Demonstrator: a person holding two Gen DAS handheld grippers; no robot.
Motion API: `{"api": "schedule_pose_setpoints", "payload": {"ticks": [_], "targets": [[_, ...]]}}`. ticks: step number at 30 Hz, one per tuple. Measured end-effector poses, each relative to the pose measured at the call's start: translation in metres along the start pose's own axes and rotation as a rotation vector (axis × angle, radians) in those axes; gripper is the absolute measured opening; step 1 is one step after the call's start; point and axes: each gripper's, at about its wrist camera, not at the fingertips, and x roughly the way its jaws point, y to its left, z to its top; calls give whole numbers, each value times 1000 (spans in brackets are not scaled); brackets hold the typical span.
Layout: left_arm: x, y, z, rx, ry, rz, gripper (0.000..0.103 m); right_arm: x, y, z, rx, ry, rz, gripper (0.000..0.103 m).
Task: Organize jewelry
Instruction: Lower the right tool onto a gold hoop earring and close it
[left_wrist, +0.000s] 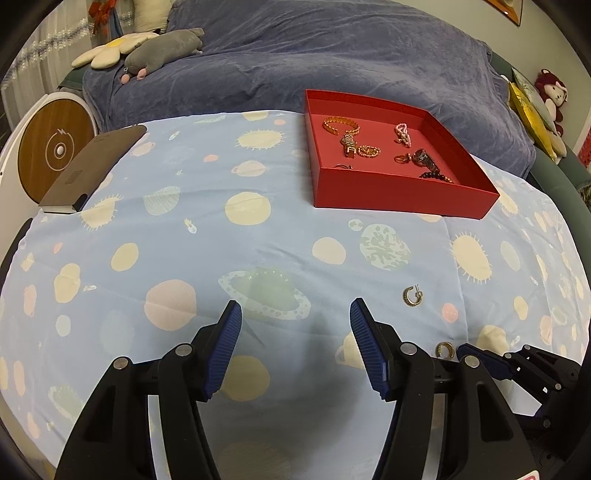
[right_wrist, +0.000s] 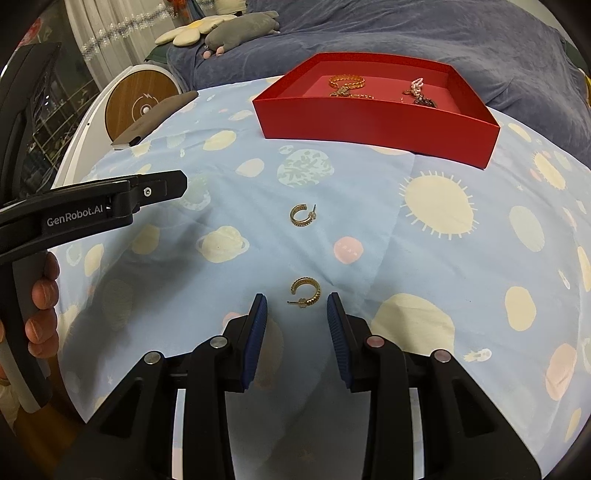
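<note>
The right gripper (right_wrist: 296, 308) hovers low over the pale blue planet-print cloth (right_wrist: 424, 258), its blue ribbed fingers (right_wrist: 258, 314) spread open on either side of a small gold hoop earring (right_wrist: 306, 291) that lies flat on the cloth untouched, while the left gripper (left_wrist: 295, 317) to its left also has its fingers wide apart with nothing between them. A little farther on lies a second gold hoop earring (right_wrist: 302, 216). Beyond it a shallow red cardboard tray (right_wrist: 369, 118) holds a gold chain bracelet (left_wrist: 341, 124), a pink bead piece (left_wrist: 402, 133) and other jewelry, with a dark blue blanket (left_wrist: 332, 48) behind.
</note>
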Motion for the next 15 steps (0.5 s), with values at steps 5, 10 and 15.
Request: {"api": "schedule_pose_setpoints", "payload": {"ticks": [5,10,15], "targets": [[0,0,0,1,1,4,59,1,2,1,-7,-1,-3,33],[0,1,0,-9,8,2,59,4,4,3,-14,-10,-13,33],[0,2,-1,-13,9,0,59,6,8,3,-33,-19,-27,33]]}}
